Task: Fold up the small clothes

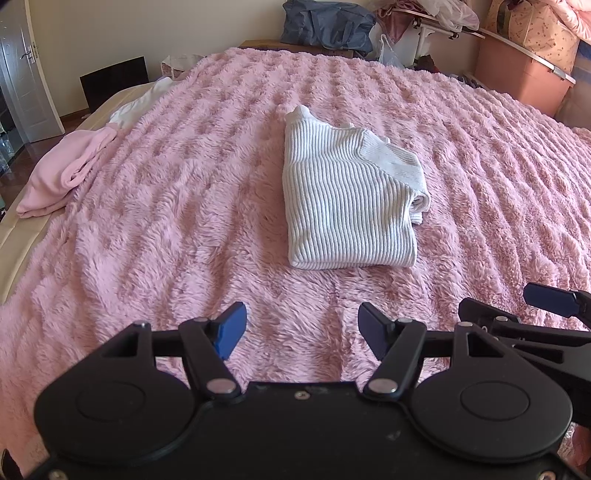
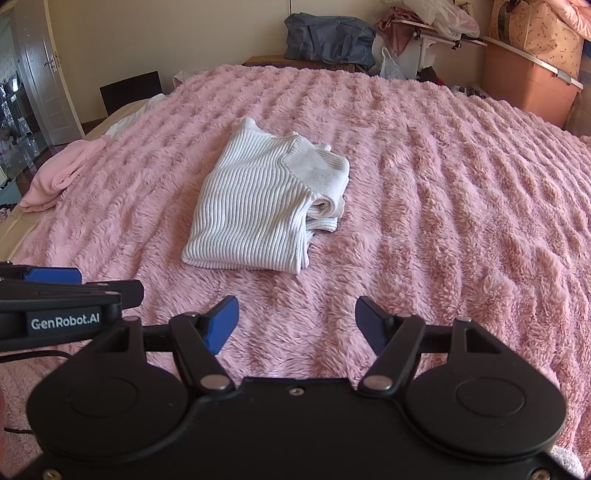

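A white ribbed sweater (image 1: 343,195) (image 2: 266,206) lies folded into a compact rectangle in the middle of the pink fluffy blanket (image 1: 184,206) (image 2: 443,206), its ribbed cuff and hem layers showing on the right side. My left gripper (image 1: 302,329) hovers over the blanket in front of the sweater, open, with nothing between its blue pads. My right gripper (image 2: 296,325) hangs beside it, also open and empty, a short way in front of the sweater. Each gripper's side shows at the edge of the other's view.
A crumpled pink garment (image 1: 62,173) (image 2: 59,173) and a white cloth (image 1: 140,103) lie at the bed's left edge. Behind the bed are a dark blue bag (image 1: 328,26) (image 2: 328,35), a pink storage box (image 1: 524,74) (image 2: 528,77) and a cluttered rack. A door (image 1: 22,70) stands at far left.
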`<state>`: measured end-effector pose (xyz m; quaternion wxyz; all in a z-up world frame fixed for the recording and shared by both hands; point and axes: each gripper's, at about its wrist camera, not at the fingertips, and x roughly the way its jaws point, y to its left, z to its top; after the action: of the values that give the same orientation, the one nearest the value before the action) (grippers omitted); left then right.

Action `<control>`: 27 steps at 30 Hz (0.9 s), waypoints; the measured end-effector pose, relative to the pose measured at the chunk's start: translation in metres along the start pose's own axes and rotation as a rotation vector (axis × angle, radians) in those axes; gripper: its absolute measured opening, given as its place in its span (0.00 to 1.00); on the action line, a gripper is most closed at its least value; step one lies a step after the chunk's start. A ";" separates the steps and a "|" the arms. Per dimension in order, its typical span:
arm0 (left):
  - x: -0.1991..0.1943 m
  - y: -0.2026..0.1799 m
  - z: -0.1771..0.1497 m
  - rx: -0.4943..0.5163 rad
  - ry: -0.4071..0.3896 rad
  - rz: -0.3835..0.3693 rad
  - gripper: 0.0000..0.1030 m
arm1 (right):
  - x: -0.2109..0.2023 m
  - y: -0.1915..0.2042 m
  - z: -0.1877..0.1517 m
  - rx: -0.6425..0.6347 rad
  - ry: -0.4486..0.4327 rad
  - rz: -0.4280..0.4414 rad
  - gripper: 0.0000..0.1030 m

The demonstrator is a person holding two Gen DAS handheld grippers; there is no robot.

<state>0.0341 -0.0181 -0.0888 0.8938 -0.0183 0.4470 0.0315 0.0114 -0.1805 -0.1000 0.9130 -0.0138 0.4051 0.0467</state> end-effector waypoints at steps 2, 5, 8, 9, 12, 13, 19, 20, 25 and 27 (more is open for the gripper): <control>0.000 0.000 0.000 0.000 0.001 -0.001 0.68 | 0.000 0.000 0.000 0.000 0.000 -0.001 0.69; 0.000 0.000 0.000 -0.001 0.002 -0.001 0.68 | 0.000 0.000 0.000 0.000 -0.001 0.000 0.69; 0.000 0.000 0.000 0.000 0.002 0.000 0.69 | 0.000 0.000 0.000 0.000 0.000 0.000 0.69; 0.000 0.000 0.000 0.001 0.001 0.000 0.69 | 0.000 0.000 0.000 0.000 0.000 0.000 0.69; 0.000 0.000 0.000 0.000 0.002 0.000 0.69 | 0.000 0.000 0.000 -0.001 0.000 0.001 0.69; 0.000 0.000 0.000 0.000 0.003 0.000 0.69 | 0.000 0.000 0.000 -0.001 0.000 0.001 0.69; 0.001 -0.001 -0.001 0.007 0.007 0.001 0.69 | -0.001 0.001 0.001 -0.007 -0.004 0.001 0.69; 0.001 -0.001 -0.001 0.007 0.008 0.000 0.69 | -0.001 0.001 0.001 -0.006 -0.004 0.001 0.69; 0.003 -0.001 -0.001 0.005 0.019 -0.001 0.69 | -0.001 0.002 0.001 -0.006 -0.003 0.001 0.69; 0.004 0.000 -0.001 0.000 0.024 -0.002 0.69 | -0.001 0.001 0.001 -0.005 -0.002 0.000 0.69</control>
<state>0.0358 -0.0183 -0.0922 0.8884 -0.0194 0.4576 0.0302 0.0115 -0.1792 -0.0989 0.9133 -0.0161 0.4041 0.0477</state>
